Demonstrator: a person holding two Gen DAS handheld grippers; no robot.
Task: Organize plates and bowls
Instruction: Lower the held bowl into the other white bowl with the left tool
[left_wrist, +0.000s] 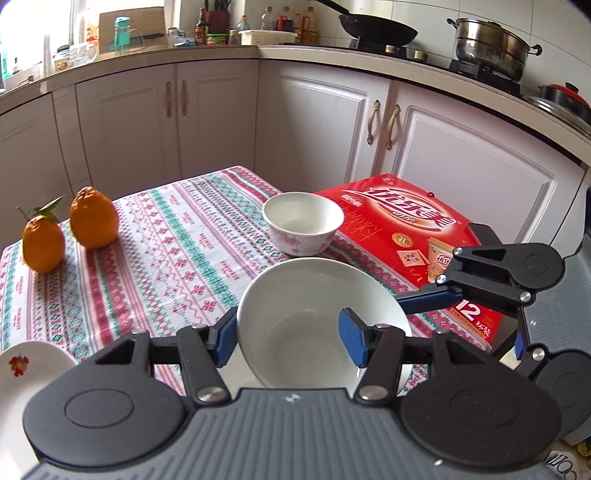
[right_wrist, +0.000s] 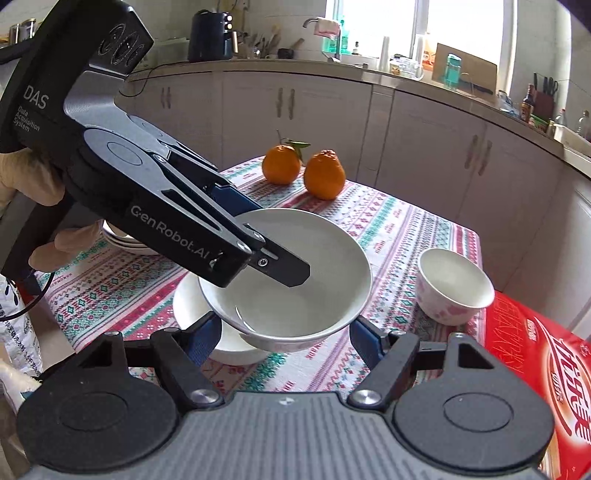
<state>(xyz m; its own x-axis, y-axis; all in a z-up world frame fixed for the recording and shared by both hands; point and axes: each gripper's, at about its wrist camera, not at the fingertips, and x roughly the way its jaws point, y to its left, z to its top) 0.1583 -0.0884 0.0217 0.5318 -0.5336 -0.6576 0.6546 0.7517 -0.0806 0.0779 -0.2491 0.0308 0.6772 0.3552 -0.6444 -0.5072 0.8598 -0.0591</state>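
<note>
Gripping white bowl (left_wrist: 317, 314) rim, left hand-held gripper (left_wrist: 291, 332), right hand-held gripper (right_wrist: 286, 338) released.

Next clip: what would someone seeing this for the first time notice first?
A large white bowl held up by the left gripper, one finger inside its rim and one outside, above another white bowl on the patterned tablecloth. The right gripper is open just below it. Then two oranges at the far side and a red box at the table's right edge.
</note>
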